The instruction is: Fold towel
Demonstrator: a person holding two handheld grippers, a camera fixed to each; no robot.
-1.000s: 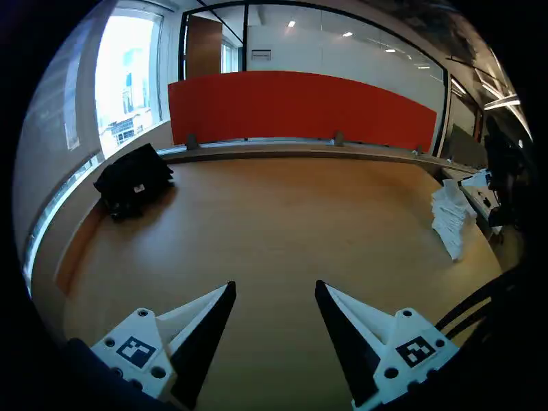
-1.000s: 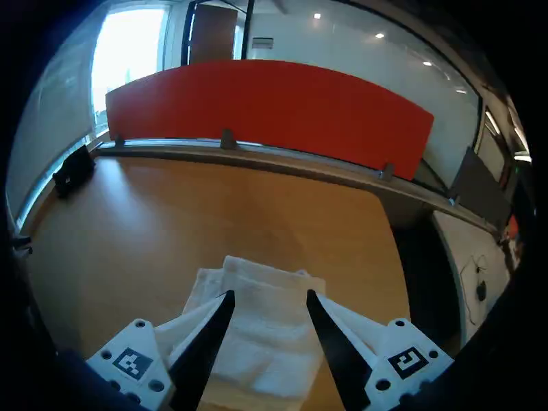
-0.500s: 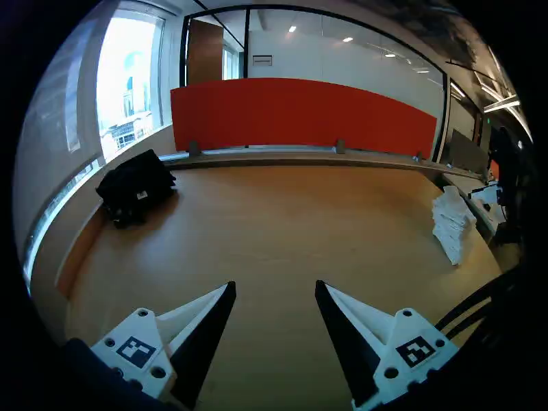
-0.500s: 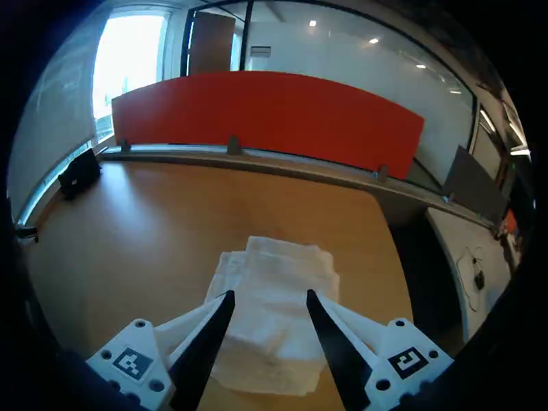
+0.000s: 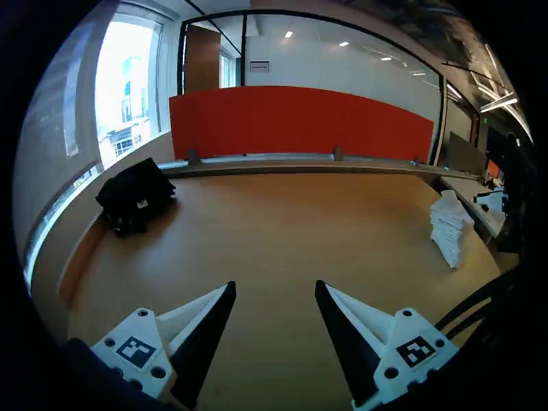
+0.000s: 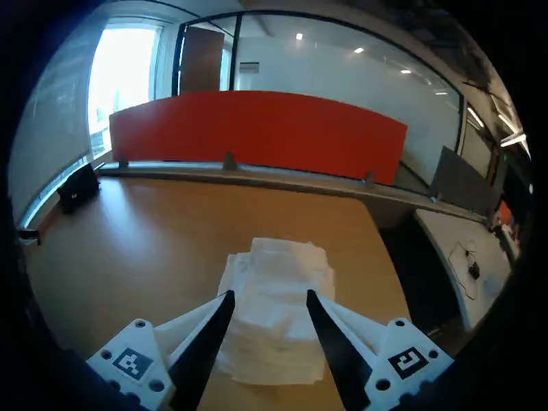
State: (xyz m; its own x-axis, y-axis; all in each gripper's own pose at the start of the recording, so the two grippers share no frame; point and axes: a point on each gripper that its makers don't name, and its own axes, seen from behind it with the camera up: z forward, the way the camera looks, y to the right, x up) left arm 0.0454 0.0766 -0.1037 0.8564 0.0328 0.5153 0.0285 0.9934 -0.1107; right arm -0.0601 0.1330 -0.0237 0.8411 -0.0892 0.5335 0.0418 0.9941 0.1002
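Towels: one white folded stack (image 6: 277, 308) on the table (image 6: 137, 240), near its right edge.
Right gripper (image 6: 268, 294): fingers apart, over the table at the stack.
Left gripper (image 5: 275, 284): fingers apart, over bare table.
Bag (image 5: 133, 195): one, black, at the table's far-left corner.

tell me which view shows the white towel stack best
The right gripper view: the towel stack lies close, straight ahead of the open right gripper, its layers clear. The left gripper view shows it small, far off, near the right edge of the table.
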